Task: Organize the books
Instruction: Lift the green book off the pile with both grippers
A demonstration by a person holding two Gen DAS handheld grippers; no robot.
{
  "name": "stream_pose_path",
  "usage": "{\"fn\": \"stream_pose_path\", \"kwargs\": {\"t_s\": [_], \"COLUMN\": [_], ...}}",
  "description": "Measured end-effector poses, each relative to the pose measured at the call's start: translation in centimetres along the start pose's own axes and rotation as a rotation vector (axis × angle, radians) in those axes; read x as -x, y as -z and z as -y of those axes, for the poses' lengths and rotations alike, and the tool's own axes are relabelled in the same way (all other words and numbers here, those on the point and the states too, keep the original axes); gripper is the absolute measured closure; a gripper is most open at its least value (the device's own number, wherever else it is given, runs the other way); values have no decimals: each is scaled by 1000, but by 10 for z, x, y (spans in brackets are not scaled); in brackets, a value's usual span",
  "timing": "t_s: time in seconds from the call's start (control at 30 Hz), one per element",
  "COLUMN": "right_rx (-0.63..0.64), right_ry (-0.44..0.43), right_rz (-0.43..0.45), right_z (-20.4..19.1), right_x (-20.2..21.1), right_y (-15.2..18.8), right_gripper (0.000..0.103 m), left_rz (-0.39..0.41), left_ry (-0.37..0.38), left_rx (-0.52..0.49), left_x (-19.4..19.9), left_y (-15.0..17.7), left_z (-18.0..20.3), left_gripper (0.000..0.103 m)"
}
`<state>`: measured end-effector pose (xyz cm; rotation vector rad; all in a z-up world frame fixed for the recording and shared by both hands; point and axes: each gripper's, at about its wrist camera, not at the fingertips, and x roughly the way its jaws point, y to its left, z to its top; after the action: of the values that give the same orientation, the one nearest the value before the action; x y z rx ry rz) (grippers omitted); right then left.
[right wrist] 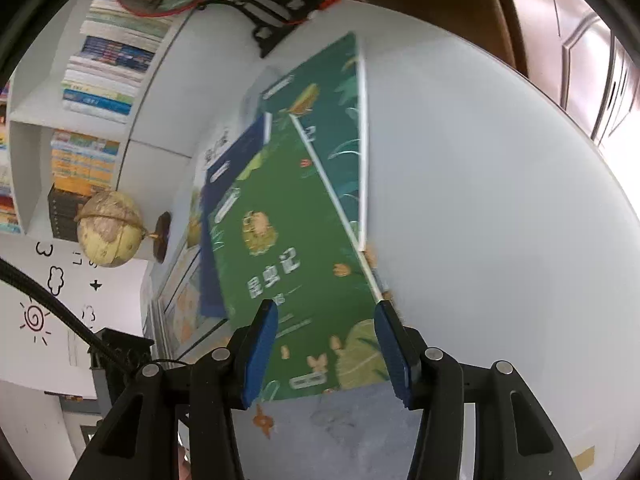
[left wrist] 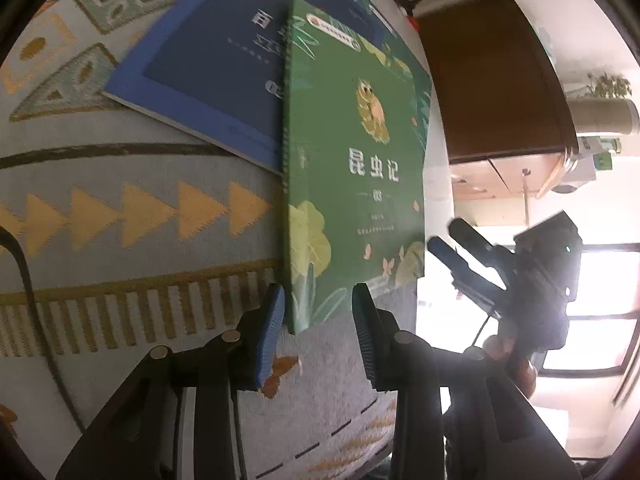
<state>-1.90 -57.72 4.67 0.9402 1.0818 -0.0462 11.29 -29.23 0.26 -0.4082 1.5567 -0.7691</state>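
Note:
A green book (left wrist: pixel 352 168) with a yellow insect on its cover lies on a patterned cloth, on top of a blue book (left wrist: pixel 208 76). My left gripper (left wrist: pixel 318 308) is open, its blue pads on either side of the green book's near corner. In the right wrist view the same green book (right wrist: pixel 288 248) lies over a darker teal-green book (right wrist: pixel 340 132) and the blue book (right wrist: pixel 224 176). My right gripper (right wrist: pixel 326 324) is open, its jaws straddling the green book's near edge. The right gripper also shows in the left wrist view (left wrist: pixel 452 240), beside the book's right edge.
The patterned cloth (left wrist: pixel 120 220) covers the table. A white wall shelf with rows of books (right wrist: pixel 100 76), a small globe (right wrist: pixel 110 230) and a red ornament on a black stand (right wrist: pixel 256 4) stand behind. A brown wooden cabinet (left wrist: pixel 492 80) and a potted plant (left wrist: pixel 604 108) are to the right.

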Motion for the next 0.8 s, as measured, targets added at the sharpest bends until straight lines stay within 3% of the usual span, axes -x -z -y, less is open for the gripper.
{"fn": "stream_pose_path", "kwargs": {"t_s": [0.2, 0.33, 0.43, 0.57, 0.6, 0.7, 0.73, 0.8], "right_rx": [45, 62, 96, 139, 137, 52, 2, -67], "right_ry": [73, 71, 86, 89, 89, -22, -100, -218], "right_rz": [-9, -43, -51, -53, -54, -81, -101, -133], "right_z": [-4, -12, -22, -33, -33, -24, -18, -14], "right_x": [-11, -17, -25, -31, -32, -33, -35, -42], "right_y": [2, 4, 10, 19, 19, 18, 19, 24], "right_gripper": [53, 52, 45, 44, 44, 44, 45, 45], "left_rz": [2, 10, 19, 52, 75, 123, 143, 186], "left_ry": [-26, -31, -16, 0, 39, 215, 217, 133], "left_rx": [-8, -1, 13, 46, 51, 61, 51, 30], "left_x": [-7, -3, 8, 21, 27, 38, 38, 34], "left_y": [2, 0, 4, 9, 10, 12, 12, 10], "left_z": [1, -4, -14, -19, -16, 3, 12, 20], "left_gripper": [72, 69, 68, 68, 68, 68, 68, 76]}}
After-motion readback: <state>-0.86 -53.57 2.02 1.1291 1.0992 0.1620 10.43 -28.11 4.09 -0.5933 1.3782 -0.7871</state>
